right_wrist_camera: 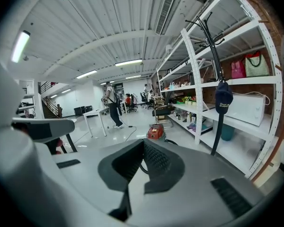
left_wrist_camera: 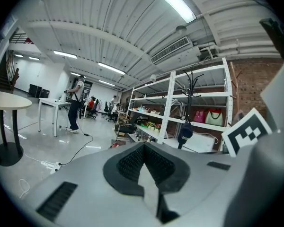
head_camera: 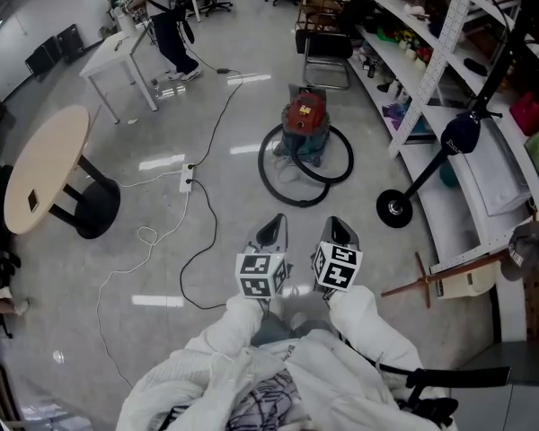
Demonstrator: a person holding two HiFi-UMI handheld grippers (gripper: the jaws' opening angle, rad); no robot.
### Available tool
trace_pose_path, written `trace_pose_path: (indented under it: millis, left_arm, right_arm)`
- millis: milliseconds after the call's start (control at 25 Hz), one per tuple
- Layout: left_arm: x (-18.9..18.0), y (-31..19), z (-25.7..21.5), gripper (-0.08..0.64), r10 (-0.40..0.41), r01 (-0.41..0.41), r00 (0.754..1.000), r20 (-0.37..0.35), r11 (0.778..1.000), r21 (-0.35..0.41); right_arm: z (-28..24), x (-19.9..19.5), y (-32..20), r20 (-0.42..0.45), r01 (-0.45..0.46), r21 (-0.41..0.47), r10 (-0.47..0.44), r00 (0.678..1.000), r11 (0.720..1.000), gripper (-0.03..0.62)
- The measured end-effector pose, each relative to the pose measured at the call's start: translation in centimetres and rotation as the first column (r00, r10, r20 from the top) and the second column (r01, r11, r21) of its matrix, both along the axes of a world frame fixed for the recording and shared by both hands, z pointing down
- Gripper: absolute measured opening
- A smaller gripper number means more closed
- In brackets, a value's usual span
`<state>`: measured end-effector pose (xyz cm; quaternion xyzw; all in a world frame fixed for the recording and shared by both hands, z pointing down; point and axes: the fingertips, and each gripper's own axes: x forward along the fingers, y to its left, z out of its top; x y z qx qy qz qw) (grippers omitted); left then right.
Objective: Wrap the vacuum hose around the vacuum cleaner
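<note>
The red vacuum cleaner (head_camera: 304, 118) stands on the grey floor ahead of me, next to the shelving. Its black hose (head_camera: 292, 171) lies in loose loops on the floor around and in front of it. My left gripper (head_camera: 271, 231) and right gripper (head_camera: 340, 233) hang side by side close to my body, well short of the vacuum, both shut with nothing between the jaws. In the right gripper view the vacuum cleaner (right_wrist_camera: 155, 132) shows just above the shut right gripper (right_wrist_camera: 143, 143), with a bit of hose (right_wrist_camera: 172, 141) beside it. The left gripper (left_wrist_camera: 144, 146) points toward the shelves.
A black cable (head_camera: 200, 241) and a white cord with a power strip (head_camera: 187, 180) run over the floor at left. A round table (head_camera: 45, 167), a white table (head_camera: 117, 54) with a person (head_camera: 166, 21) beside it, white shelving (head_camera: 431, 70), a coat stand's base (head_camera: 395, 208) and a wooden piece (head_camera: 422, 282) surround the spot.
</note>
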<state>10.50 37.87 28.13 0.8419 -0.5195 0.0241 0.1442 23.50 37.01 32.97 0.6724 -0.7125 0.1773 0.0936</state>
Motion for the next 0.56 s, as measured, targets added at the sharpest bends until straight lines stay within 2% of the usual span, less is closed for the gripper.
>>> trace_pose_path:
  millis: [560]
  left_arm:
    - [0.1, -2.2, 0.2, 0.002, 0.001, -0.001, 1.000, 0.007, 1.000, -0.006]
  right_arm:
    - [0.2, -0.1, -1.9, -0.010, 0.005, -0.003, -0.005, 1.000, 1.000, 0.014]
